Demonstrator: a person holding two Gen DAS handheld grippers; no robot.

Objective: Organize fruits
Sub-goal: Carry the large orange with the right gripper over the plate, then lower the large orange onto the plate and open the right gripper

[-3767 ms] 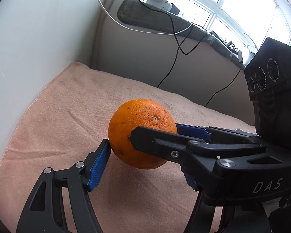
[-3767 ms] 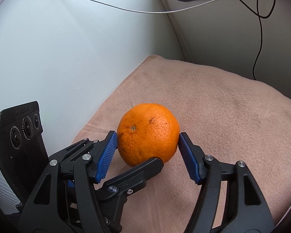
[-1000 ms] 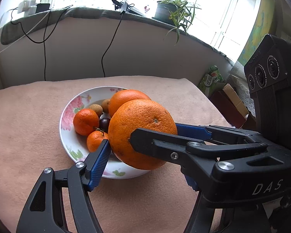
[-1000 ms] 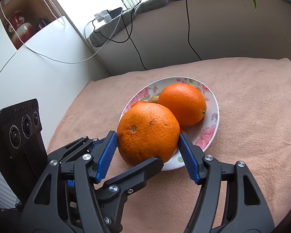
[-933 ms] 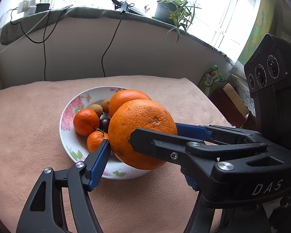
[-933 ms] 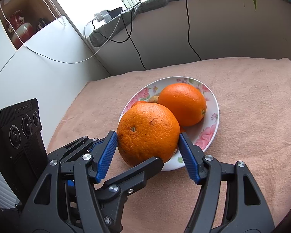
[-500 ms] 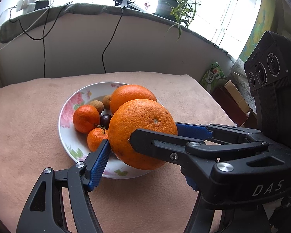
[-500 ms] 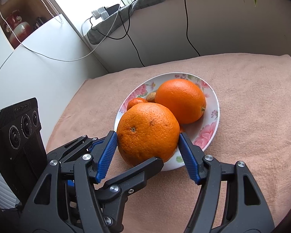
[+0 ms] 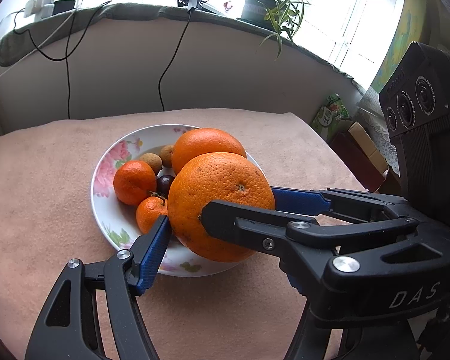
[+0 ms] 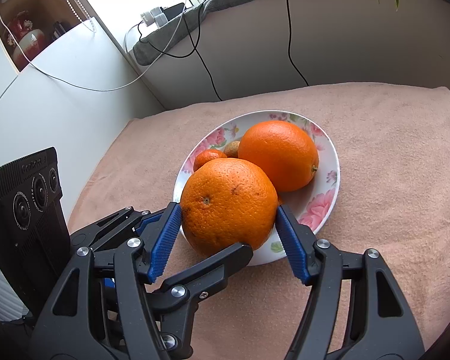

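Both grippers are shut together on one large orange, which also shows in the right wrist view. My left gripper and my right gripper hold it just above the near rim of a floral plate, also seen in the right wrist view. On the plate lie a second large orange, two small mandarins, two brown longans and a dark round fruit.
The plate rests on a pink towel-covered table. A low wall with a sill runs behind, with cables, a charger and a potted plant. A white cabinet stands at the left; boxes lie beyond the right edge.
Both grippers have carried the orange from the bare towel corner to the plate and, in the last second, a little closer over its near rim. The grip is unchanged.
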